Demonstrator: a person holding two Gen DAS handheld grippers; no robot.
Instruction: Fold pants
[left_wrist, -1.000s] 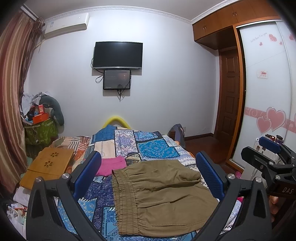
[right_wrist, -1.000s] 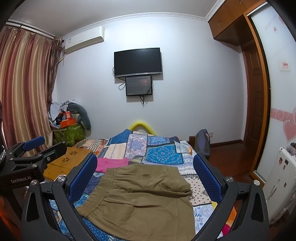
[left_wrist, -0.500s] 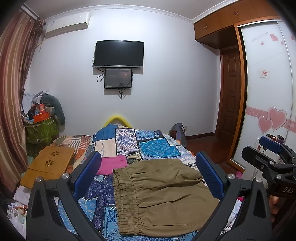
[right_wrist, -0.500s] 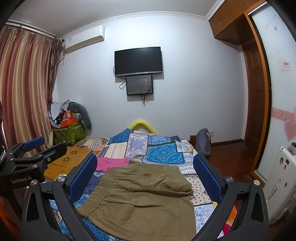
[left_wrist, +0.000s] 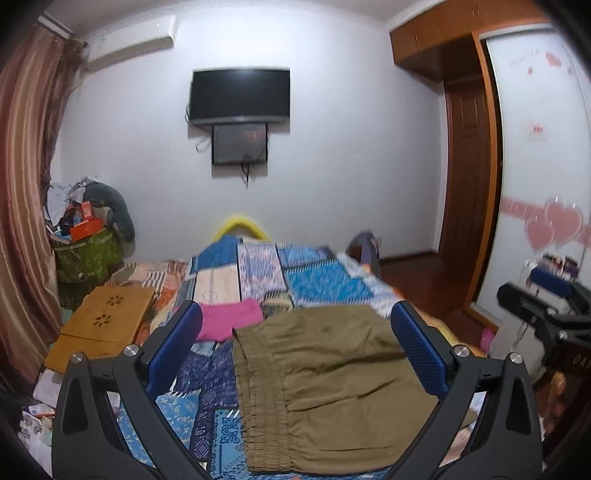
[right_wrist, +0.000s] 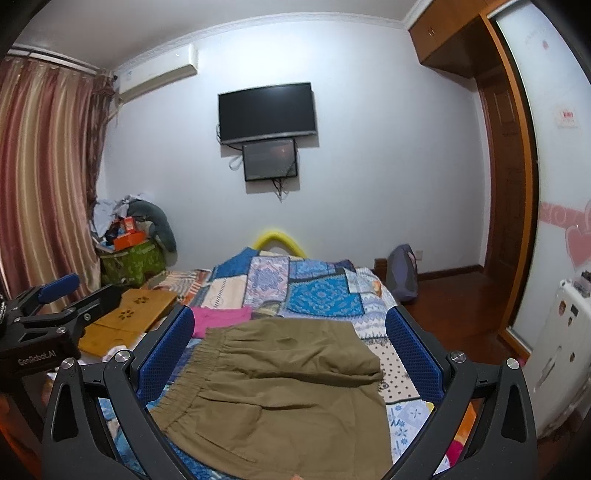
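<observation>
The pants (left_wrist: 325, 387), olive and already folded into a compact stack, lie on the quilt (left_wrist: 321, 286) in the lower centre of both views. In the left wrist view the left gripper (left_wrist: 295, 350) frames them, its blue fingers (left_wrist: 175, 350) spread wide and holding nothing; the elastic waistband runs down the frame's lower middle, nearer the left finger. In the right wrist view the right gripper (right_wrist: 290, 356) is likewise wide apart and empty, with the pants (right_wrist: 280, 387) between and beyond its fingers, not touched by them. A pink cloth (left_wrist: 229, 319) lies just beside the pants' upper left corner. A wooden lap table (left_wrist: 99, 321) sits at the left edge of the bed. A TV (left_wrist: 239, 95) hangs on the far wall, upper centre.
</observation>
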